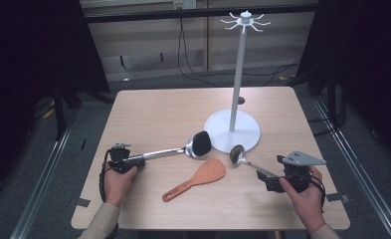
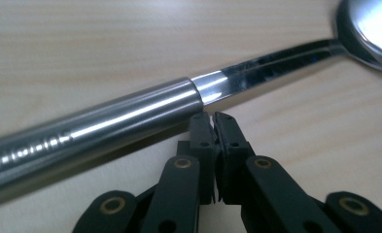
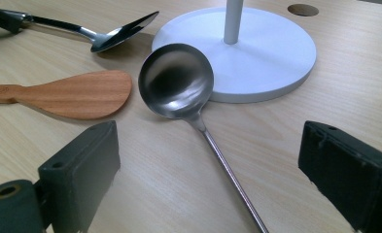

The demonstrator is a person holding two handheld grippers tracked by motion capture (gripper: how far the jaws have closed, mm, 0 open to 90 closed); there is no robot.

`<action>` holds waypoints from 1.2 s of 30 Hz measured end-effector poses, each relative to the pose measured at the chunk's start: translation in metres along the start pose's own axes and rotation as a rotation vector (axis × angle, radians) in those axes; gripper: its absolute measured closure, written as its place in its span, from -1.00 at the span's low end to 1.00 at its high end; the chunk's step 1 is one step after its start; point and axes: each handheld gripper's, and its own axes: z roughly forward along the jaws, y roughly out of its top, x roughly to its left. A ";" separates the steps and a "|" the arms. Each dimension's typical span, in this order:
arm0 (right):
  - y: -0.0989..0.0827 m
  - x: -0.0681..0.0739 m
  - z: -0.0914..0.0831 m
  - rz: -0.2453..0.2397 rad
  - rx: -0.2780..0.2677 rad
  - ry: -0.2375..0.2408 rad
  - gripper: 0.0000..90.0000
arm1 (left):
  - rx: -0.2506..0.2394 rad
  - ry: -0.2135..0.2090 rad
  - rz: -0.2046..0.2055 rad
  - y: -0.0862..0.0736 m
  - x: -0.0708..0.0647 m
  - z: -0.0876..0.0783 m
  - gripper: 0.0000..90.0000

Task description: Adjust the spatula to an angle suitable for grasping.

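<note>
Ladle (image 3: 176, 80) lies just in front of my right gripper (image 3: 208, 174), bowl resting against the edge of the white stand base (image 3: 271, 53), handle running back between my jaws — they stand wide apart, touching nothing. My left gripper (image 2: 214, 121) has its jaws pressed together, tips right beside the steel handle of the big spoon (image 2: 130, 116), not around it. A wooden spatula (image 1: 198, 178) lies flat on the table (image 1: 148, 109) between the two utensils — near both, touching neither that I can see.
</note>
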 end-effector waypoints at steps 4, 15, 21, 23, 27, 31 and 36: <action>-0.002 -0.001 -0.002 0.002 0.006 0.002 -0.85 | -0.012 0.014 -0.033 0.010 0.002 0.008 0.94; -0.003 -0.001 -0.002 0.018 -0.003 0.028 -0.85 | -0.005 0.064 -0.040 0.043 0.001 0.035 0.88; -0.001 -0.002 -0.006 0.020 -0.037 0.000 -0.85 | 0.001 0.044 -0.044 0.054 -0.008 0.047 0.84; -0.001 -0.003 -0.007 0.022 -0.046 -0.001 -0.85 | 0.006 0.045 -0.024 0.057 -0.012 0.051 0.84; -0.001 -0.004 -0.008 0.029 -0.051 -0.006 -0.85 | -0.002 0.046 -0.014 0.063 -0.019 0.060 0.81; -0.001 -0.004 -0.008 0.028 -0.043 -0.003 -0.85 | 0.016 0.062 -0.004 0.072 -0.027 0.067 0.75; 0.001 -0.001 -0.008 -0.013 -0.053 0.027 -0.86 | 0.045 0.051 -0.027 0.073 -0.036 0.067 0.68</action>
